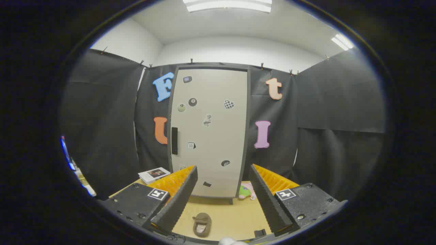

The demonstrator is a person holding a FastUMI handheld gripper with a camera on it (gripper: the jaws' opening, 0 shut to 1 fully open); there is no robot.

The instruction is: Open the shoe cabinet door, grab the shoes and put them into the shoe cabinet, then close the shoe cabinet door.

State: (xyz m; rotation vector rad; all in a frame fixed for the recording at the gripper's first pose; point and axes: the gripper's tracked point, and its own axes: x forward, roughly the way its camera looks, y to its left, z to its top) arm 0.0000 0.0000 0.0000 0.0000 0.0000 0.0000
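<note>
Two fingers of the gripper stand wide apart, holding nothing. Between them, on the near part of the wooden table, lies a brown slipper, its long axis running roughly away from the fingers toward the cabinet, opening uppermost. A small dark object sits near the table's near edge beside the right finger; its identity cannot be told.

Further on, a pink-and-green soft toy rests at the cabinet's foot, and a booklet lies toward the table's far left corner.

Beyond the fingers, at the table's far edge, the shoe cabinet stands upright with its door shut, stickers scattered across the pale panel. The dark vertical handle sits on the door's left edge, ahead and left of the gripper's line.

Judgement: the opening step is not yet done. The approach calls for travel forward and leftward, fingers aligned to close across the upright handle.
</note>
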